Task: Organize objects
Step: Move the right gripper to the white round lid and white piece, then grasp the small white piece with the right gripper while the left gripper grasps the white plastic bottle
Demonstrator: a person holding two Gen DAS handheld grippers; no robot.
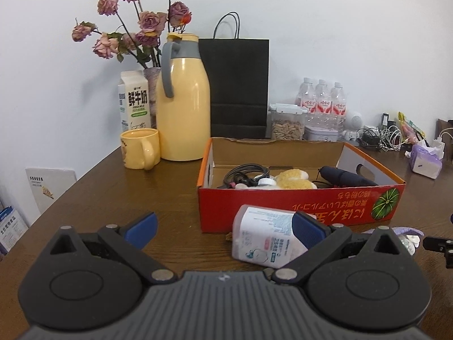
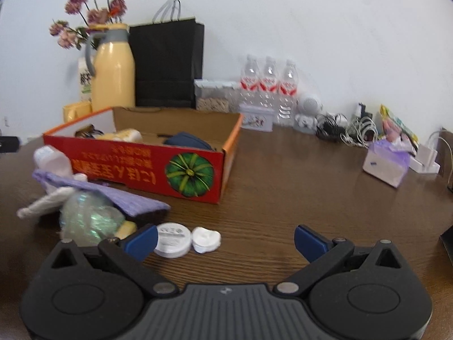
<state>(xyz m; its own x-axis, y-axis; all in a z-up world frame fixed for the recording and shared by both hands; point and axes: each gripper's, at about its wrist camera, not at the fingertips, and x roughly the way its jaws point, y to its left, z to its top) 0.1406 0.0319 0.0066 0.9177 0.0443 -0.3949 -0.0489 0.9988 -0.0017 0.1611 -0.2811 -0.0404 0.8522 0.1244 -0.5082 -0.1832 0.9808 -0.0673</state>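
Left gripper open above the desk; a bottle lies on its side just near of the red box, beside the right finger; right gripper open, empty; white jar beside its left finger.

Milk carton left of the yellow jug reading 鲜牛奶, red box with upside-down yellow print, possibly Japanese, unreadable
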